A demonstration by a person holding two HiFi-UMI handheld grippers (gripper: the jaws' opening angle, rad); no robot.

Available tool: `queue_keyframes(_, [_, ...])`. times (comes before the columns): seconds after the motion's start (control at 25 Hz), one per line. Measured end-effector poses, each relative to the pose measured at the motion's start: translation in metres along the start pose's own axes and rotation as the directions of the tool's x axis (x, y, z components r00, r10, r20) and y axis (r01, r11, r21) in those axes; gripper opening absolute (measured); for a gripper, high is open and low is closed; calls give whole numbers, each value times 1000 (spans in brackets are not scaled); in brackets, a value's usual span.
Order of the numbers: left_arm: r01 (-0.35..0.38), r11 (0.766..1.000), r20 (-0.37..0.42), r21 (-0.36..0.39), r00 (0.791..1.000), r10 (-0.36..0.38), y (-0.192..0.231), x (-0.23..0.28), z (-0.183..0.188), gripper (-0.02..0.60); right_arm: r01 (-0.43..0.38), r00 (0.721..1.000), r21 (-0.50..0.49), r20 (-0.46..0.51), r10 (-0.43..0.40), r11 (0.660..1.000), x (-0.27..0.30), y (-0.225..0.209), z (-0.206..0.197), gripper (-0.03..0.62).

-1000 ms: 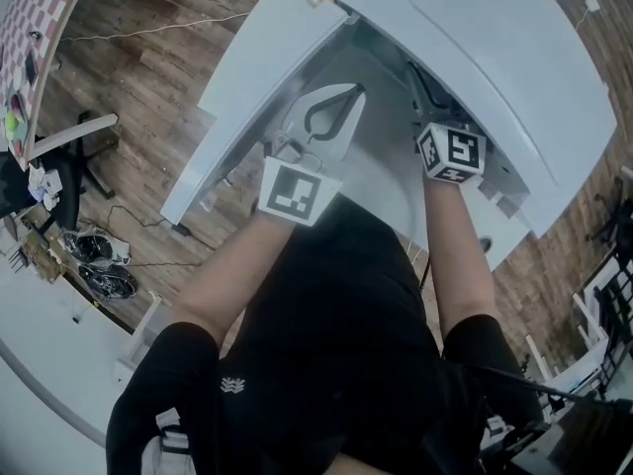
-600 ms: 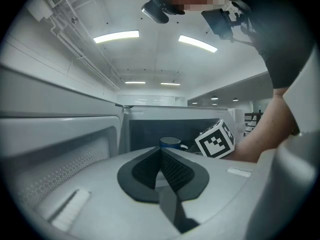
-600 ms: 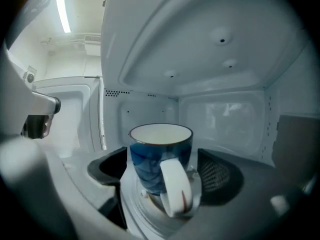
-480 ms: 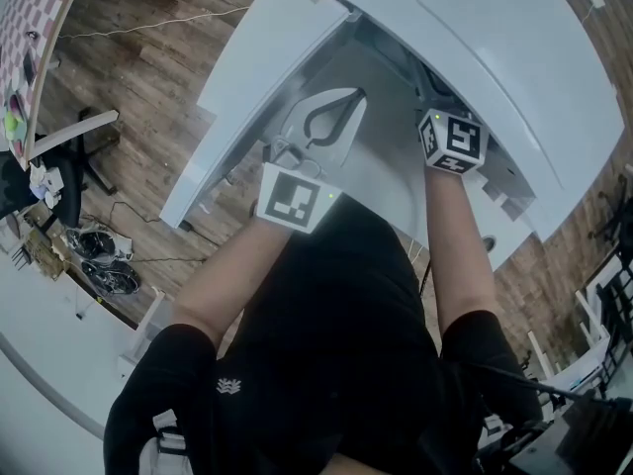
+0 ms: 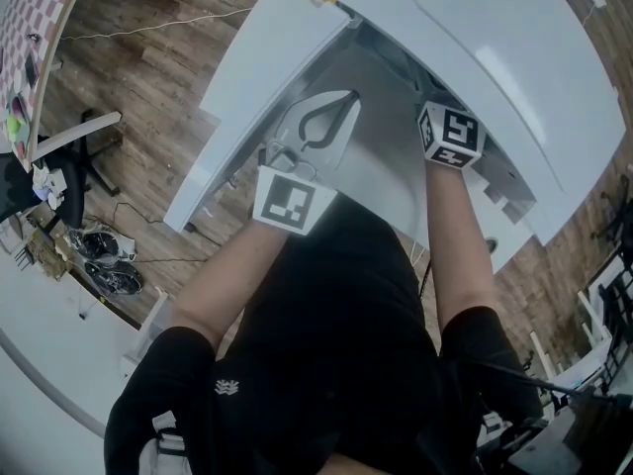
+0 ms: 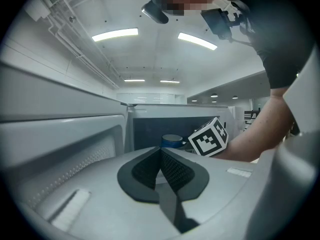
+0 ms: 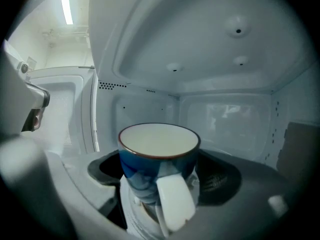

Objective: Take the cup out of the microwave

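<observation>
We look steeply down on a white microwave (image 5: 485, 43) whose door (image 5: 242, 87) is swung wide open to our left, above a wood-plank floor (image 5: 129, 87). Our left hand-held gripper (image 5: 341, 102) hangs in the open doorway, just outside the cavity, between the door and the oven body. In the left gripper view its jaws are pressed together with nothing between them, and it points toward the dark opening. Our right hand-held gripper (image 7: 162, 170) reaches into the cavity, so from above only its marker cube (image 5: 450, 135) and our forearm show at the oven's front edge. In its own view the jaws are spread around the cup (image 7: 159, 146), a dark pad close against each side of its wall. The cup is blue outside and cream inside, with a reddish rim and a white handle (image 7: 175, 204) turned straight toward the camera. It stands upright inside the microwave, not yet out — from the left gripper view just its blue rim (image 6: 172, 140) shows beside the cube.
</observation>
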State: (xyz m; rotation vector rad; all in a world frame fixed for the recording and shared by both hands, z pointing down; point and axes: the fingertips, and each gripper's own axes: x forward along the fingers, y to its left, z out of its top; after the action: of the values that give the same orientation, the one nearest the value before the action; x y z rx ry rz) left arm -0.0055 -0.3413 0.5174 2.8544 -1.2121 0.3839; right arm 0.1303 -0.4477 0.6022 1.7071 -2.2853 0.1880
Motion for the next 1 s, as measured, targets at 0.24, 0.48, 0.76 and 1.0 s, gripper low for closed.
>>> queue_keyframes(0.24, [-4,1000,-11,1,1000,4,0,-1,-3,2,-30,1000,-5,1,30,1000,-1,1,-3,397])
queue_keyframes(0.48, [-3,1000,-4,12,1000,3,0,-6,4,2,-28,1000,11,-5,28,1000,-10,0,-1,397])
queue_keyframes(0.76, [1,1000,18,17,1000,-1,-8,-12,13,2,-34,999,22,-2,34,999,-30,5,0,397])
queue_keyframes(1.0, [4,1000,23,27,1000,-4,-11,-19,25,1,-51,999,18,-3,51,999,-48,17,1,397])
